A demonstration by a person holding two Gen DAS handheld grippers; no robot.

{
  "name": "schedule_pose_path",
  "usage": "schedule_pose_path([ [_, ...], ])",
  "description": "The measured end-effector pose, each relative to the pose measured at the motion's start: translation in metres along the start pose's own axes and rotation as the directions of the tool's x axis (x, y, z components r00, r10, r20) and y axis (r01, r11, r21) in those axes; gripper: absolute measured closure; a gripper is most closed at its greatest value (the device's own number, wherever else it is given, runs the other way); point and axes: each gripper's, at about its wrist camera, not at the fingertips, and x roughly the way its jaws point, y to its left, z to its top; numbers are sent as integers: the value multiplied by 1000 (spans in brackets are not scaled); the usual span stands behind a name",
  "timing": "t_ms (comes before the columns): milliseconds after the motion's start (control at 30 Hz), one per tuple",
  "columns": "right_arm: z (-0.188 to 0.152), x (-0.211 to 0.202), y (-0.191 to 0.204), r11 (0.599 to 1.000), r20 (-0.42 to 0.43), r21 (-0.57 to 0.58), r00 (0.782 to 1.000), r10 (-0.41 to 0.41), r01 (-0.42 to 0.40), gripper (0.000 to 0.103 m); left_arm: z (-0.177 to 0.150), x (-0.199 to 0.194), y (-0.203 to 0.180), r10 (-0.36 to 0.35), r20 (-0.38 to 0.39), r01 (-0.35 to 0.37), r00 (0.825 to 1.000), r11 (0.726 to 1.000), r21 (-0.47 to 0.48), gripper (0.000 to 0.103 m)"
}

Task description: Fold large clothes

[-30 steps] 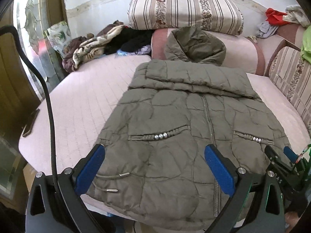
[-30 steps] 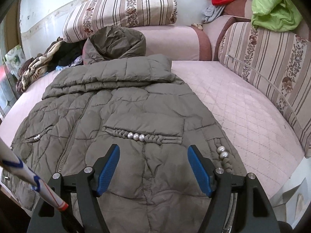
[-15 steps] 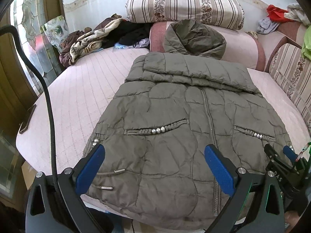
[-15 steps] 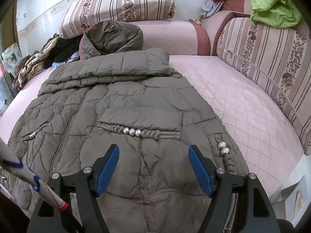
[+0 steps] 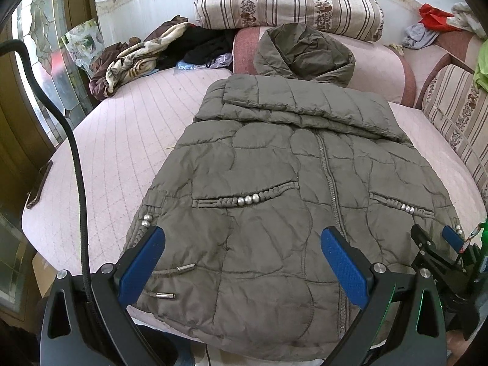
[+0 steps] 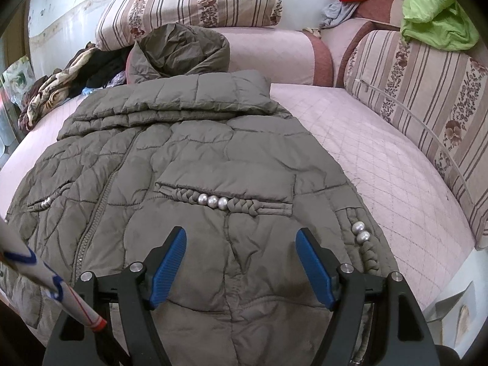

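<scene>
Olive-green quilted puffer jacket (image 5: 274,189) spread front-up mid-frame on pink quilted bed (image 5: 122,152), sleeves folded across chest | my left gripper (image 5: 244,262) and right gripper (image 6: 241,265) gape wide over hem, empty, placed for a bottom-up fold.

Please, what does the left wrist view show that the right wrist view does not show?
Only the left wrist view shows the two metal-tipped drawstrings at the hem and the open left hand-held gripper. Only the right wrist view shows the green cloth on the striped cushion and the open right hand-held gripper. Both show the olive jacket, its sleeves folded across the chest.
</scene>
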Motion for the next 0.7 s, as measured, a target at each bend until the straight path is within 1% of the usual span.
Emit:
schedule_pose_path([
  [233, 0, 3, 3, 1000, -7, -15, 1000, -7, 6, 23, -2, 7, 2, -10, -28, 10, 1000, 1000, -5, 1],
  [533, -1, 3, 3, 1000, -9, -17, 1000, -9, 9, 22, -4, 9, 2, -14, -35, 13, 999, 1000, -9, 1],
  [633, -1, 3, 3, 1000, -8, -16, 1000, -8, 8, 22, -3, 8, 3, -13, -27, 13, 1000, 1000, -2, 1],
  [700, -1, 4, 3, 1000, -2, -18, 1000, -10, 10, 22, 1, 6, 8, -4, -2, 4, 1000, 1000, 1, 1],
])
